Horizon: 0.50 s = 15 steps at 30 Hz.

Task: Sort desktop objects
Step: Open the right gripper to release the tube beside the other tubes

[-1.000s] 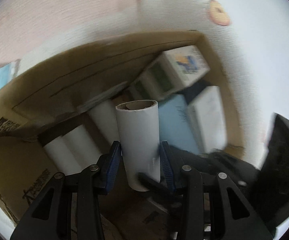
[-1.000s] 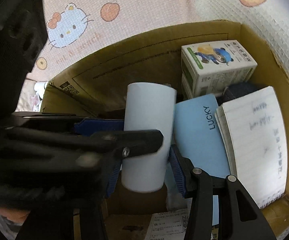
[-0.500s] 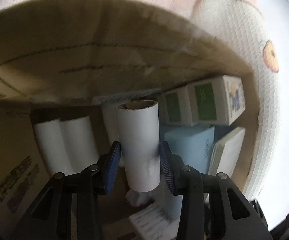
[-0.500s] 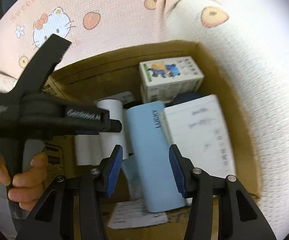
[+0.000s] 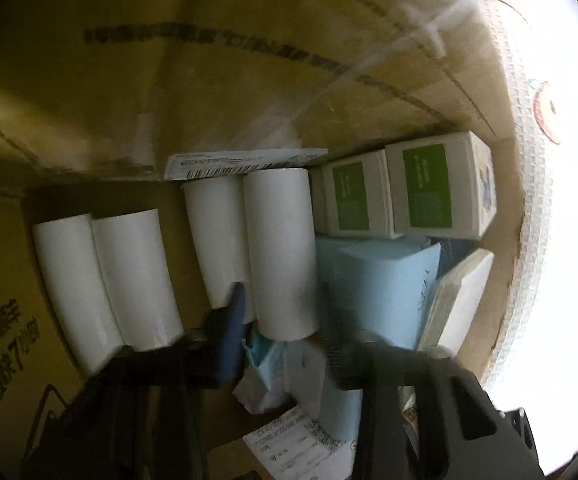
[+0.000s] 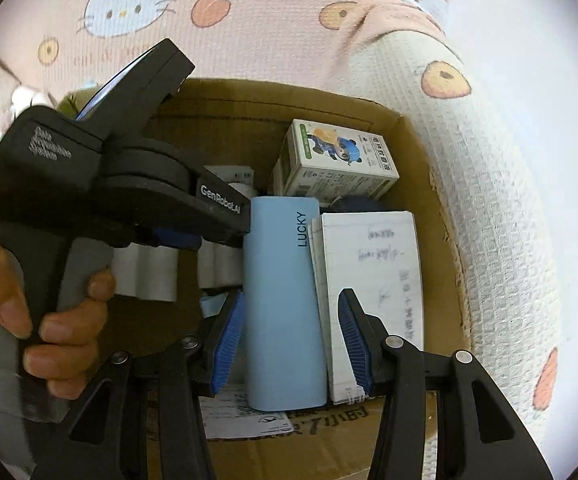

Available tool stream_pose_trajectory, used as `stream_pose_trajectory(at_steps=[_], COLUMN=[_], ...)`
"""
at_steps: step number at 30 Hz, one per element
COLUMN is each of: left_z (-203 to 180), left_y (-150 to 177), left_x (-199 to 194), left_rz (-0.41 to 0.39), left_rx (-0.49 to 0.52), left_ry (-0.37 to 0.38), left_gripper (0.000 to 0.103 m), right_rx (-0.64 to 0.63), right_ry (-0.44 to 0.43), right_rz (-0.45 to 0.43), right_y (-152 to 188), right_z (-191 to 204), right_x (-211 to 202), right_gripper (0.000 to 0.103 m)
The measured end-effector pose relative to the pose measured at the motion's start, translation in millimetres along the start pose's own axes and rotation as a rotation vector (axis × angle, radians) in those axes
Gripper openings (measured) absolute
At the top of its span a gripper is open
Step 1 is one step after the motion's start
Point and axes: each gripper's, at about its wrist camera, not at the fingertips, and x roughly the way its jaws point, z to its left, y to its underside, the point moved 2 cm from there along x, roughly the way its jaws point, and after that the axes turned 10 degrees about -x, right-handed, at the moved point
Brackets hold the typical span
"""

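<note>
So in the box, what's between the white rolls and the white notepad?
The light blue LUCKY notebook lies between the white rolls and the notepad, clearest in the right wrist view.

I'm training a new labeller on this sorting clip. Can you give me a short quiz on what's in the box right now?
1. How many white rolls lie in the cardboard box?
2. True or false: the right gripper is clamped on the blue notebook.
3. In the right wrist view, what lies just right of the blue notebook? A) a white notepad B) a cup C) a pen

Key: 1. Four. 2. False; its jaws stand apart, clear of the notebook's sides. 3. A.
</note>
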Motion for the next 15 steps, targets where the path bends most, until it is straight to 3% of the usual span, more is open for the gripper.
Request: stream_pose_trajectory(at_steps=[1,3,6,10,14,15], left_z=[-0.5,-2.4,-10.0,-22.6,-26.8,-25.1], left_y=[0.9,4.0,10.1,18.0,22.0,20.9], left_x=[-3.3,-11.8,-30.2,-57.6,-89.5,-97.0], left_rz=[-0.007,-0.004,0.004,-0.015,-0.074,-0.102], left_rx=[0.018,0.056,0.145,0.259,0.364,0.379], left_ry=[-0.013,-0.028,0.008,0.042,0.105,0.114], left_gripper=[0.006,0.006,0.006,0.006,0.005,0.005], right_rx=[-0.002,-0.001,0.006,0.042,0.049,0.046], right_ry=[-0.003,-0.009,-0.046,-0.177,-0.169,-0.170], right_rz=[0.008,0.019,0.022,0.039,0.051,0.046], right_y=[-0.1,-0.2,0.7,0.9,-7.2,-10.1], right_z=[1.0,-0.2,1.1,-0.5,14.4,17.6], right_x=[2.0,3.9,7.0,14.7,18.1,17.3], right_gripper=[0.045,0.045,0.045,0.045,0.045,0.036])
